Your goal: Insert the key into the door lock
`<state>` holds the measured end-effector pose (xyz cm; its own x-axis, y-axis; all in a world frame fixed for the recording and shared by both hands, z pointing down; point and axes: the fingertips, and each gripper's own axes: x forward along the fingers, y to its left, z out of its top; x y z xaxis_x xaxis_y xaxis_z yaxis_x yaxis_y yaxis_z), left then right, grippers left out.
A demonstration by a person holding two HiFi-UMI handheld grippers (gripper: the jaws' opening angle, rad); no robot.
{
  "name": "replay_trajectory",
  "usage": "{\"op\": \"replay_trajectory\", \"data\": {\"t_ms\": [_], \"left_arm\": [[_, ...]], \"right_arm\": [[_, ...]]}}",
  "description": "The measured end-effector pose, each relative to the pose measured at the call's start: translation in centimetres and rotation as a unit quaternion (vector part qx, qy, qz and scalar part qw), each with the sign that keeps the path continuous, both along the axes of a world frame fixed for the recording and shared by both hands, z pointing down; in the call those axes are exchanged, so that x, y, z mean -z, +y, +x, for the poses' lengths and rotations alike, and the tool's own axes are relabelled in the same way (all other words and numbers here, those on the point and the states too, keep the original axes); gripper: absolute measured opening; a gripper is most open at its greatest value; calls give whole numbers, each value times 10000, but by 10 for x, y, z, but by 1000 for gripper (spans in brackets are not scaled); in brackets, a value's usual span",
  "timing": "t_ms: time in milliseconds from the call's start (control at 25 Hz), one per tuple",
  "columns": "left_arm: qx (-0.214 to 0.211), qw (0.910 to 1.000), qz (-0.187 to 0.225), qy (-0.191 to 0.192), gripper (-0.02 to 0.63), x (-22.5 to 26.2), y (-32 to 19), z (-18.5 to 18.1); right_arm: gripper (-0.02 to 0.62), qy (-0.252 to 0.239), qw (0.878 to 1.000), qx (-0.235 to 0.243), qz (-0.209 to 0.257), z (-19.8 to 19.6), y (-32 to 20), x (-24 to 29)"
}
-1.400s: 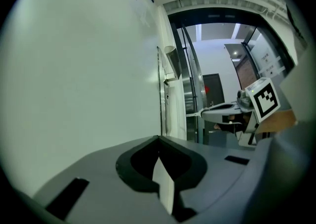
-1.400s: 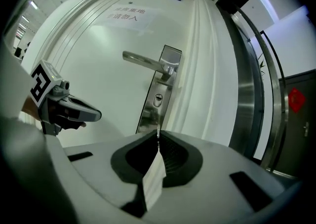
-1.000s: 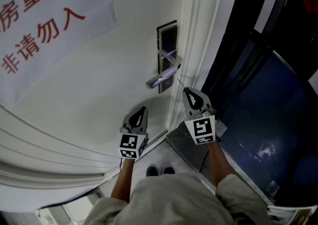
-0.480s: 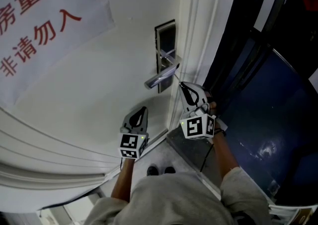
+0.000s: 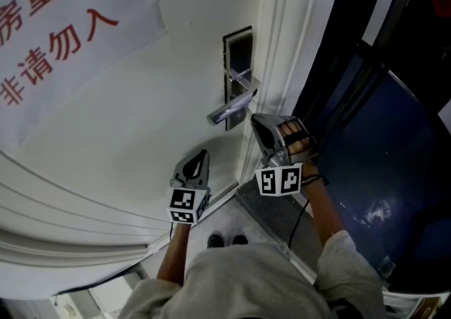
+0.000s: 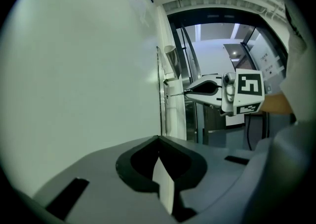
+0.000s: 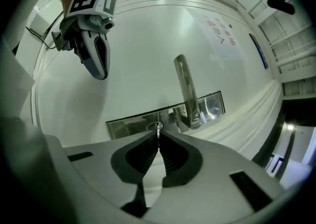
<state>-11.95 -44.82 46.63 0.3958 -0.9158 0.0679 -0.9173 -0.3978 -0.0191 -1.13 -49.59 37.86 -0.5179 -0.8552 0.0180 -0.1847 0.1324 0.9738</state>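
In the head view the right claw [image 5: 256, 122] was held level, its tips just under the free end of the handle [image 5: 231, 109] and right against the lower part of the lock plate [image 5: 238, 50]. The left claw [image 5: 204, 155] hung lower and to the left, close to the white door [image 5: 141, 120] and touching nothing.

In the right gripper view the jaws were closed on the key [image 7: 158, 129], which stuck straight out past the tips. Its front end met the round keyhole [image 7: 153, 126] directly ahead of the claw, with the handle just beyond and to the right. How deep the blade sat could not be made out.

In the left gripper view the jaws were pressed together with nothing between them. The right claw showed ahead and to the right, at the door's edge.

The step in hand looked like seating the key. The next move probably called for a straight, steady push along the keyhole's line, with the blade kept square to the slot and the grip kept firm.
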Motion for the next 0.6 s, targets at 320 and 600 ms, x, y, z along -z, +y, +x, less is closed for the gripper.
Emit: {"op": "replay_trajectory", "data": {"t_ms": [320,600], "left_arm": [[21,10000,12,-29,17,1,1,-3],[33,10000,-5,-55,17,1,2,-5]], "right_arm": [[29,328,9993,111,126,-4,-5,-5],[29,442,9987,190,182,-2,-9,-4]]}}
